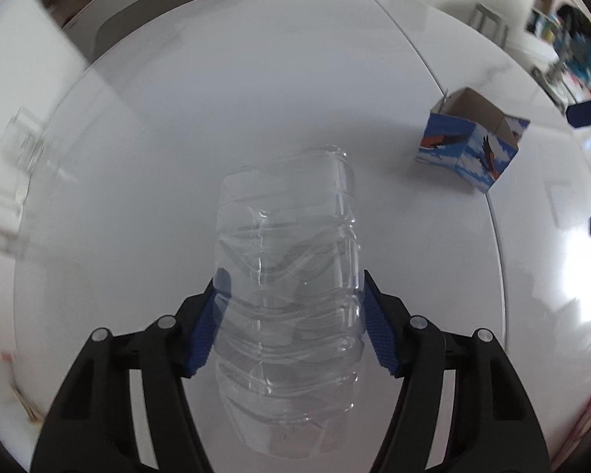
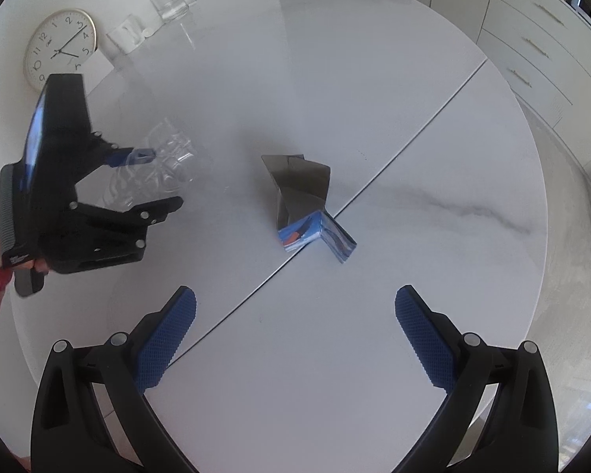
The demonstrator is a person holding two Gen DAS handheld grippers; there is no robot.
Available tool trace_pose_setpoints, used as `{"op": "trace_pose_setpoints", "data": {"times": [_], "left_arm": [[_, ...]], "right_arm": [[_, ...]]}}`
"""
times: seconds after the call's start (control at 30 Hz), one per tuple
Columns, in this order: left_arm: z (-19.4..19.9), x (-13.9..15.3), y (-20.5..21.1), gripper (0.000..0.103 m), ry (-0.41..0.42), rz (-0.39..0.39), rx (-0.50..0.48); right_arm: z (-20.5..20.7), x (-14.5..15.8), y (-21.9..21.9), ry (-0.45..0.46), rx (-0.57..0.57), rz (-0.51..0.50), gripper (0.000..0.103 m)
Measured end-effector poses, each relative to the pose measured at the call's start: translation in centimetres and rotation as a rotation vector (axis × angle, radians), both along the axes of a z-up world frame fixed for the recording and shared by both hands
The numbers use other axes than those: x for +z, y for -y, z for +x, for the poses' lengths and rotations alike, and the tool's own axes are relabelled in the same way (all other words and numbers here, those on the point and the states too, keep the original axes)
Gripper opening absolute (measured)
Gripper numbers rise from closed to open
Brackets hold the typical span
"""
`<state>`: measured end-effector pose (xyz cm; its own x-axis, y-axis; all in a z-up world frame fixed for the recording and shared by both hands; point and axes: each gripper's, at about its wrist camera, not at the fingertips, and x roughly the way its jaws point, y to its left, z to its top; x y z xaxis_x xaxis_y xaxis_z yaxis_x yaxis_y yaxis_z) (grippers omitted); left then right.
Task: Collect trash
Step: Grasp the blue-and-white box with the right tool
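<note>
- The left gripper point(image 1: 289, 299) has its two blue-padded fingers pressed against the sides of a clear plastic bottle point(image 1: 287, 276), holding it above a round white table point(image 1: 177, 118).
- The bottle is transparent and ribbed, so its outline is hard to trace; its near end is cut off by the bottom of the left wrist view.
- In the right wrist view the same bottle point(image 2: 161, 169) appears only as faint glints between the fingers of the left gripper point(image 2: 165, 177), at the table's left side.
- The right gripper point(image 2: 295, 315) hovers with its fingers spread wide and nothing between them.
- A torn blue-and-white cardboard box point(image 2: 307, 205) lies on the table, straddling the seam point(image 2: 413, 138) that runs across the tabletop, apart from both grippers.
- The left wrist view shows the box point(image 1: 472, 146) off to the right with its open top visible; its printed picture is too small to read for certain.
- Only the right wrist view shows a wall clock point(image 2: 59, 49), two glass containers point(image 2: 173, 0) at the table's far edge, and white drawers point(image 2: 539, 39).
- The left edge of the left wrist view is motion-blurred.
</note>
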<state>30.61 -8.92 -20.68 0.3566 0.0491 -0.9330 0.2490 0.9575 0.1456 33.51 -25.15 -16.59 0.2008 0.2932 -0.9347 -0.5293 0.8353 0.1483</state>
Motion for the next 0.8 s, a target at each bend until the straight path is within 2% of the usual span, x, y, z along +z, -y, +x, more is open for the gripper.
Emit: {"op": "trace_pose_setpoints", "data": {"times": [0.27,0.43,0.53,0.6,0.7,0.8], "left_arm": [[-3.8,2.7,-0.8,0.063,0.023,-0.09,0.266],[-6.3,2.2,-1.6,0.063,-0.021,-0.146,0.435],[-6.2,1.4,-1.1,0.063,-0.016,-0.15,0.469],[-6.5,1.5,-1.1,0.063,-0.017,-0.179,0.476],[-6.7,1.5,-1.1,0.063,-0.019,-0.212,0.469],[-6.9,1.8,-1.3,0.063,0.001,-0.193,0.46]], "right_arm": [[2.9,-1.3,-1.2,-0.035,-0.005,-0.004,0.1],[4.7,-2.3,-2.1,-0.048,-0.101,0.008,0.1],[4.7,-2.1,-2.1,-0.029,-0.144,0.058,0.1],[4.7,-1.3,-1.4,-0.005,-0.144,0.117,0.1],[5.3,-0.8,0.2,0.035,-0.159,0.065,0.1],[6.3,-1.1,1.6,0.054,-0.191,0.003,0.1]]}}
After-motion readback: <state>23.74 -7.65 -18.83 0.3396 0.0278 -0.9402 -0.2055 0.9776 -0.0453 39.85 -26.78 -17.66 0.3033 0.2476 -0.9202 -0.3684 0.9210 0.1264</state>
